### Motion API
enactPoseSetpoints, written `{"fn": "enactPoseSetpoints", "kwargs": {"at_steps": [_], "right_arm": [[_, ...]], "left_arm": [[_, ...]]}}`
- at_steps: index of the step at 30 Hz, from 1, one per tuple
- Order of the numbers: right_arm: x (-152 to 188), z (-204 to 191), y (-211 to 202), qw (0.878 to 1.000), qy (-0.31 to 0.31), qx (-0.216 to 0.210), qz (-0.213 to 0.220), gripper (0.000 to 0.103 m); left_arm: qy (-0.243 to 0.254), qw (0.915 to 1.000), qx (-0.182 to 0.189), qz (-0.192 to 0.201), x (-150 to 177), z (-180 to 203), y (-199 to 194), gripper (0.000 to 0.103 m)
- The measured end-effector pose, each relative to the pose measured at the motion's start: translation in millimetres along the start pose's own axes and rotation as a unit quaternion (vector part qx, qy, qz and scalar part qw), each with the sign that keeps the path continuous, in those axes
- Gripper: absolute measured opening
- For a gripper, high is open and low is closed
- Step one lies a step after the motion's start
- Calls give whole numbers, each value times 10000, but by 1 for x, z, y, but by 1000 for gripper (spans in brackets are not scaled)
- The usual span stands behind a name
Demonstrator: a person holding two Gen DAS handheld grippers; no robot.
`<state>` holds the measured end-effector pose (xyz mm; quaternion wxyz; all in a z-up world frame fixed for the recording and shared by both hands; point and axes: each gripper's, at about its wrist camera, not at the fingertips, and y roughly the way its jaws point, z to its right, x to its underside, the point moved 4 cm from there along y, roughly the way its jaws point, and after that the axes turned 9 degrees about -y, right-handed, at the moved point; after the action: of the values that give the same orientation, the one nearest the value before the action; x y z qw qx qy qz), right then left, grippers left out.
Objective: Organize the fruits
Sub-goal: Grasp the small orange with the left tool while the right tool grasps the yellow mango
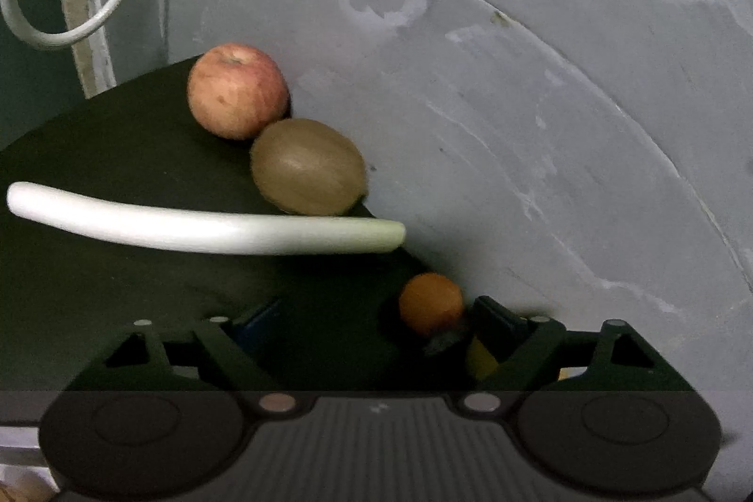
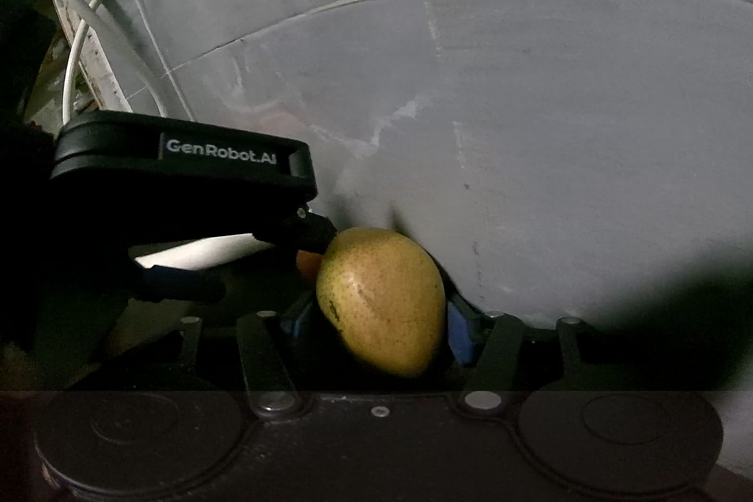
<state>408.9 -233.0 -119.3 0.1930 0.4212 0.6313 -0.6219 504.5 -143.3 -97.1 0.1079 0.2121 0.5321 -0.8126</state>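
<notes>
Through the left wrist camera I am looking along the left gripper (image 1: 372,328), and its fingers are standing wide apart with nothing clamped between them; a small orange fruit (image 1: 430,303) is sitting on the dark tabletop (image 1: 94,154) just inside the right-hand finger, close to its tip, though I cannot tell whether the two are touching; farther out, a long white leek-like stalk (image 1: 202,225) is lying across the table from left to right; beyond it a brown kiwi (image 1: 308,168) is resting against the grey wall (image 1: 541,102), and a red apple (image 1: 237,90) is sitting just behind and left of the kiwi, touching it; a loop of white cable (image 1: 75,8) is hanging at the far left by a pale upright post; through the right wrist camera I am seeing the right gripper (image 2: 376,323) holding a yellow-green pear (image 2: 383,299), with the blue pads (image 2: 459,330) pressing on either side of it and the fruit tilting, its narrow end pointing down toward the camera; the pear is hanging close to the wall; to the left, the other gripper's black body, marked GenRobot.AI, is reaching in, its tip almost at the pear, with the white stalk and a sliver of the orange fruit showing beneath it.
</notes>
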Motion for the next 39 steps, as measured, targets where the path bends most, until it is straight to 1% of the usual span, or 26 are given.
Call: {"fn": "enactPoseSetpoints", "kwargs": {"at_steps": [2, 6, 11, 13, 14, 17, 19, 22, 27, 32, 35, 39], "right_arm": [[2, -1, -4, 10000, -12, 12, -25, 57], [4, 4, -10, 10000, -25, 16, -47, 57], [0, 3, -9, 10000, -14, -45, -68, 57], [1, 4, -8, 10000, -16, -76, -61, 57], [1, 4, -8, 9999, -22, -86, -55, 57], [2, 8, -10, 9999, -33, -125, -43, 57], [3, 10, -10, 9999, -45, -151, -36, 57], [3, 13, -9, 9998, -35, -197, -32, 57], [7, 19, -13, 9997, 11, -259, -11, 57], [9, 26, -13, 9995, 31, -329, -12, 57], [11, 31, -15, 9991, 40, -423, -2, 57], [14, 36, -21, 9979, 14, -639, -86, 57]], "left_arm": [[110, 9999, 13, -7, 3, 5, 2, 88], [245, 9997, -28, 9, 7, 14, 10, 82], [491, 9985, -153, 176, 10, 26, 15, 73], [546, 9981, -179, 227, 10, 30, 17, 65], [572, 9978, -201, 258, 11, 31, 18, 63], [655, 9970, -256, 317, 12, 33, 19, 53], [679, 9967, -273, 339, 13, 35, 20, 43], [667, 9969, -241, 328, 14, 35, 20, 36], [633, 9971, -263, 345, 16, 35, 19, 36], [601, 9976, -213, 255, 22, 35, 15, 35], [526, 9983, -161, 203, 28, 32, 9, 35], [363, 9990, -91, 241, 38, 28, -4, 35]]}}
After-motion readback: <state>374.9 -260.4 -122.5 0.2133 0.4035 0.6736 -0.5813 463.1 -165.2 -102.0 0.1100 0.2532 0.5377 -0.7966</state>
